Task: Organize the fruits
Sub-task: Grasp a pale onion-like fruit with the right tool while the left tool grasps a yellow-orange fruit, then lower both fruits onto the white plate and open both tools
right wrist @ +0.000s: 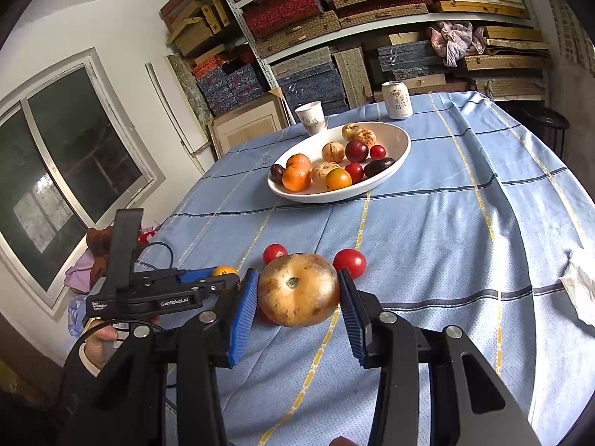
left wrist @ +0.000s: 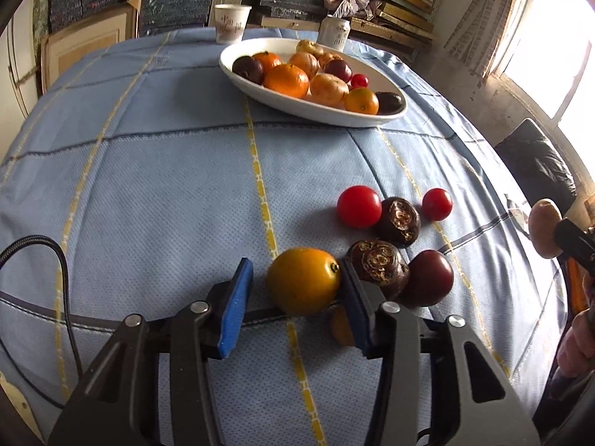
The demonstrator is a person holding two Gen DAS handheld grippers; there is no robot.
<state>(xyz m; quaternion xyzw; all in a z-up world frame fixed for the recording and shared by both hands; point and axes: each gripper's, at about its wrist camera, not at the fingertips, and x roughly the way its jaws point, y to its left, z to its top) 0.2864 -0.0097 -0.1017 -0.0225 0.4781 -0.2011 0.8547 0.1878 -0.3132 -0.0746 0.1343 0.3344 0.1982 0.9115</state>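
Two grippers work the near pile: the left gripper [left wrist: 295,290] gapes around a yellow fruit [left wrist: 303,280], not yet pinching; the right gripper [right wrist: 297,293] clamps a tan fruit [right wrist: 298,289] aloft. Next, likely carry it to the bowl [right wrist: 398,156] at upper centre.

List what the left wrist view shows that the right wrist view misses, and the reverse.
Left wrist only: two dark brown fruits beside the red tomatoes, and a dark red fruit. The left tongs straddle a yellow-orange fruit, open.

Right wrist only: a crumpled white paper on the tablecloth.

Both: the white fruit bowl, paper cup, can, and the tan fruit held in the right tongs.
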